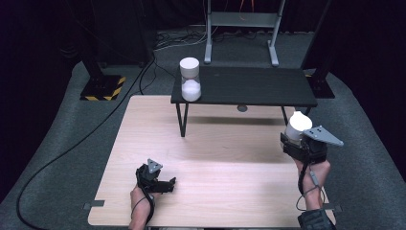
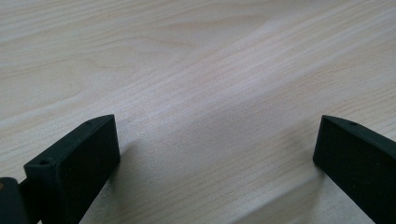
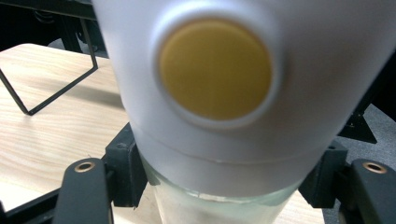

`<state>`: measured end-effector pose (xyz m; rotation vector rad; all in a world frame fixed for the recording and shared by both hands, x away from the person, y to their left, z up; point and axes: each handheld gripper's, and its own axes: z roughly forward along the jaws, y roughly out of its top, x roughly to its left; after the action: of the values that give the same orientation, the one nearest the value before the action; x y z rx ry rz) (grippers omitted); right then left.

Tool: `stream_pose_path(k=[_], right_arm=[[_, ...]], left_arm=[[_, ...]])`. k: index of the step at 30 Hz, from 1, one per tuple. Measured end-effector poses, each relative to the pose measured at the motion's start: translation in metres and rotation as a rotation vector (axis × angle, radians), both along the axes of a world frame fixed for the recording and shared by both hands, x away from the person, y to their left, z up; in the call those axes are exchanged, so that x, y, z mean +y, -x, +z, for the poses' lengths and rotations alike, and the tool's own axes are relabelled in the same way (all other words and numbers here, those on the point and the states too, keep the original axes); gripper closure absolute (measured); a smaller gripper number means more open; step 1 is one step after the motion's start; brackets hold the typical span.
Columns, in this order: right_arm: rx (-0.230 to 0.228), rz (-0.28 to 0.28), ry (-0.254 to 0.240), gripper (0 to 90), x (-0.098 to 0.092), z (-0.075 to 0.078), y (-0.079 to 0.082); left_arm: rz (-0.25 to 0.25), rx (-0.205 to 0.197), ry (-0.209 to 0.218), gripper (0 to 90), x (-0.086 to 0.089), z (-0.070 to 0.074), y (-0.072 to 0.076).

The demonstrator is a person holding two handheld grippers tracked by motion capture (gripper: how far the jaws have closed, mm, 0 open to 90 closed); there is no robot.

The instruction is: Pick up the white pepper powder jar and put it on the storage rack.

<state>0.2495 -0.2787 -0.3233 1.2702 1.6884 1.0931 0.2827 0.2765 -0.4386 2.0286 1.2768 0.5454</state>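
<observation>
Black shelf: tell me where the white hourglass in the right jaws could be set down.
The black shelf is bare from its middle to its right end; its left end is taken by another hourglass. The wooden table is also free between the left gripper and the right gripper.

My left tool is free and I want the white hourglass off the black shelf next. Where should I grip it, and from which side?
Grip the hourglass at its narrow waist, probably from the front, the person's side. It stands upright near the shelf front edge, and both wider bulbs should stop it slipping.
</observation>
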Motion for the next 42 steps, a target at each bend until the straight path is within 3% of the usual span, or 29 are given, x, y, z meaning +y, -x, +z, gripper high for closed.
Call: stream_pose_path(k=[42], right_arm=[[-0.004, -0.029, -0.006, 30.3, -0.004, 0.033, -0.043]], left_arm=[[0.0, 0.0, 0.0, 0.3, 0.0, 0.0, 0.0]])
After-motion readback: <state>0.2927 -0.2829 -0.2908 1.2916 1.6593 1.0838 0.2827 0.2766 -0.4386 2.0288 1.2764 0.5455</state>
